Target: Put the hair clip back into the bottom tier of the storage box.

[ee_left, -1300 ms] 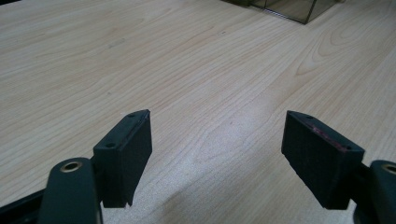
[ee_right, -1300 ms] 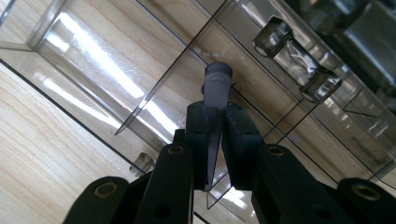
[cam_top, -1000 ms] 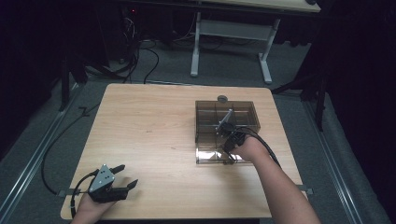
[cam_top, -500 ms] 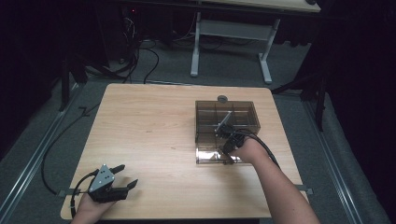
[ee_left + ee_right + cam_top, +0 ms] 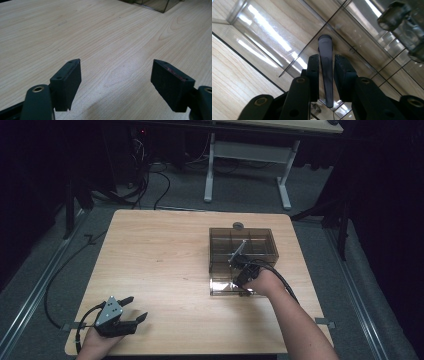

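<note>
Box [image 5: 267, 251] first: we see one brown see-through box on the right half of the table [image 5: 160, 255]. Thin walls cut it into small rooms. We cannot count the rooms for sure. A clear flat part of the box lies on its near side.

Inside the box we see one dark strip [image 5: 325, 52]. It is long and thin, with a round far end. It sits over the spot where the thin walls cross. One small round grey thing [image 5: 238, 225] lies on the table just past the far side of the box.

We count two grippers. The right gripper [image 5: 243, 272] [image 5: 326, 58] points down into the near part of the box. Its jaws have just been opening. They stand narrow now, and the strip is between them. The pads look just beside the strip, one on each side, and do not seem to squeeze it.

The left gripper [image 5: 137, 307] [image 5: 116, 67] is at the near left corner of the table, well apart from the box. Its jaws stand wide, with bare wood between them. It holds nothing.

One hand holds each gripper, and one black cable [image 5: 50, 295] trails from the left one.
</note>
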`<move>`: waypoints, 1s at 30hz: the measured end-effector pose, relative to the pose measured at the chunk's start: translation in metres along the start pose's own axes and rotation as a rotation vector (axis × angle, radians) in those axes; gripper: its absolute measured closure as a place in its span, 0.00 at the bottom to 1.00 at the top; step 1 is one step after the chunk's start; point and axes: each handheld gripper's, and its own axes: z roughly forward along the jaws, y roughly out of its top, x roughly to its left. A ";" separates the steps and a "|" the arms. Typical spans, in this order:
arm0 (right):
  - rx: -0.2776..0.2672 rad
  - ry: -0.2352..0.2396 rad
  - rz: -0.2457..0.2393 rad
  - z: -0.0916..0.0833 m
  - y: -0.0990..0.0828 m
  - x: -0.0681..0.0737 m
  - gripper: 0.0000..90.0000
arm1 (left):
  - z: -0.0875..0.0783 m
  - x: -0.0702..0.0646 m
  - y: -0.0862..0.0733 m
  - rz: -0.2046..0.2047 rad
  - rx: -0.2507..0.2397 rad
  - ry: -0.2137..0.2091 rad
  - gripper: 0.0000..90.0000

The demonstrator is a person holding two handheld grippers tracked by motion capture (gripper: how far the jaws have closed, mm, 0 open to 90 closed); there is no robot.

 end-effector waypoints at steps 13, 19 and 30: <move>-0.066 -0.005 0.031 -0.027 -0.017 -0.005 0.81 | 0.000 0.000 0.000 0.003 0.002 0.000 0.28; -0.120 -0.007 0.066 -0.041 -0.033 -0.005 0.81 | 0.000 0.000 0.000 -0.004 -0.002 0.001 0.28; -0.327 -0.028 0.106 -0.040 -0.080 0.014 0.74 | 0.000 0.000 0.000 -0.012 -0.014 0.001 0.27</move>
